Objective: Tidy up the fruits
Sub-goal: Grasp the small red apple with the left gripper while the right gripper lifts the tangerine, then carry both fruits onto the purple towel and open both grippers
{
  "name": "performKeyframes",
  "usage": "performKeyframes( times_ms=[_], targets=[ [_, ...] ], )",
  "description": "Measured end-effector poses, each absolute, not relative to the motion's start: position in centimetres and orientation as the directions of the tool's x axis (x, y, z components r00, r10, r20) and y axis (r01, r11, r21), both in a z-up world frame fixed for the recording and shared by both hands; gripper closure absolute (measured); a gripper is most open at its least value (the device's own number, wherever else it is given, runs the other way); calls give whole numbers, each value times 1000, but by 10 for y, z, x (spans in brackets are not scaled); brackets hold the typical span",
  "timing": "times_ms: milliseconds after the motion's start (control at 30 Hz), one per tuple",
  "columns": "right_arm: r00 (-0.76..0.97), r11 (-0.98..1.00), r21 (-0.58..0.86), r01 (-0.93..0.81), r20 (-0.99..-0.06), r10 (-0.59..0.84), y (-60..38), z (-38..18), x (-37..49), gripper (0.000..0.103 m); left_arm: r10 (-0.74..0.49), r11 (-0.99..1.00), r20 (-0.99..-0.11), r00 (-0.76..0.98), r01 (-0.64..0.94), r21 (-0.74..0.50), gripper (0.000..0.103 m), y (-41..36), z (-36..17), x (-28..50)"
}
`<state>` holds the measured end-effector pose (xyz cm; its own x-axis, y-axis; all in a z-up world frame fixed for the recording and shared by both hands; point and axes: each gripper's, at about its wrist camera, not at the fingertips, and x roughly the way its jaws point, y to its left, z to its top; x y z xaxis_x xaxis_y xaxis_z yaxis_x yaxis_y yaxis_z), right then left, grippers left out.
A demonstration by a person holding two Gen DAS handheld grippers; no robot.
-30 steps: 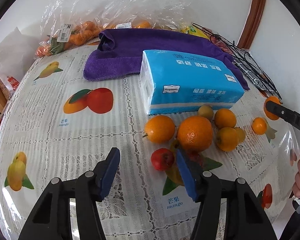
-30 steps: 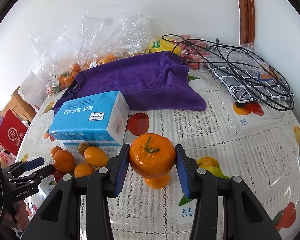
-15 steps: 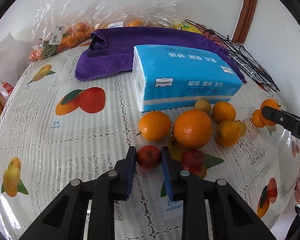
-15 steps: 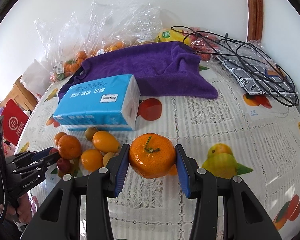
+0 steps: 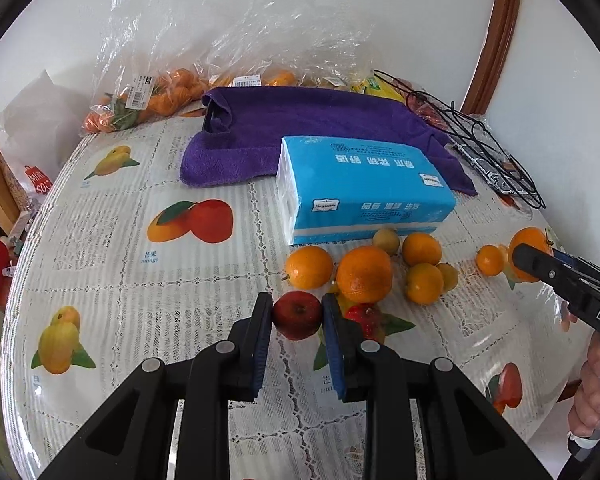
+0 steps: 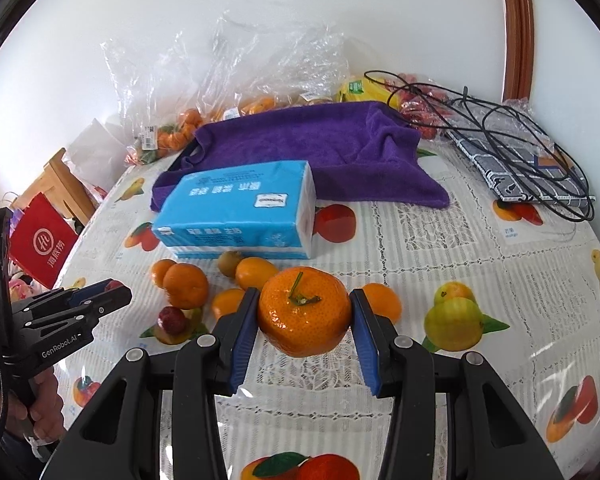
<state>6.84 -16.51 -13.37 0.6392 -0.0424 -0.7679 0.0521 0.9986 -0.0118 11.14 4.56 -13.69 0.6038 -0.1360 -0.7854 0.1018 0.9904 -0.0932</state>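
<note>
My left gripper point(image 5: 297, 316) is shut on a small red apple point(image 5: 297, 314), held just above the tablecloth. A second small red apple point(image 5: 363, 317) lies right of it. Several oranges, the biggest one point(image 5: 364, 274) among them, cluster in front of a blue tissue pack point(image 5: 364, 188). My right gripper point(image 6: 303, 316) is shut on a large mandarin point(image 6: 303, 314) with a green stem, held over the table right of the cluster. A small orange point(image 6: 382, 302) lies just behind its right finger. The left gripper shows in the right wrist view point(image 6: 112, 294), the right one in the left wrist view point(image 5: 540, 266).
A purple towel point(image 5: 308, 128) lies behind the tissue pack. Plastic bags of fruit point(image 5: 156, 96) stand along the back wall. A black cable point(image 6: 500, 132) rests on a checked cloth at the back right. The table edge curves near on both sides.
My left gripper moved forward and shut on the small red apple, then lifted it slightly. My right gripper carried the mandarin left toward the orange cluster.
</note>
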Motion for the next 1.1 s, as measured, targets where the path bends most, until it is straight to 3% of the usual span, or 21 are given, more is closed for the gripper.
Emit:
performKeyframes(
  times_ms=[600,1100],
  targets=[
    [723,998,-65,20,-689,-60,-149,-69,46,58,-131,991,-708,694,102,-84,79,21,-57,89],
    [767,998,-57,-7,-641,-31,-150,-28,131,58,-103,995,-683,723,81,-64,79,25,-16,164]
  ],
)
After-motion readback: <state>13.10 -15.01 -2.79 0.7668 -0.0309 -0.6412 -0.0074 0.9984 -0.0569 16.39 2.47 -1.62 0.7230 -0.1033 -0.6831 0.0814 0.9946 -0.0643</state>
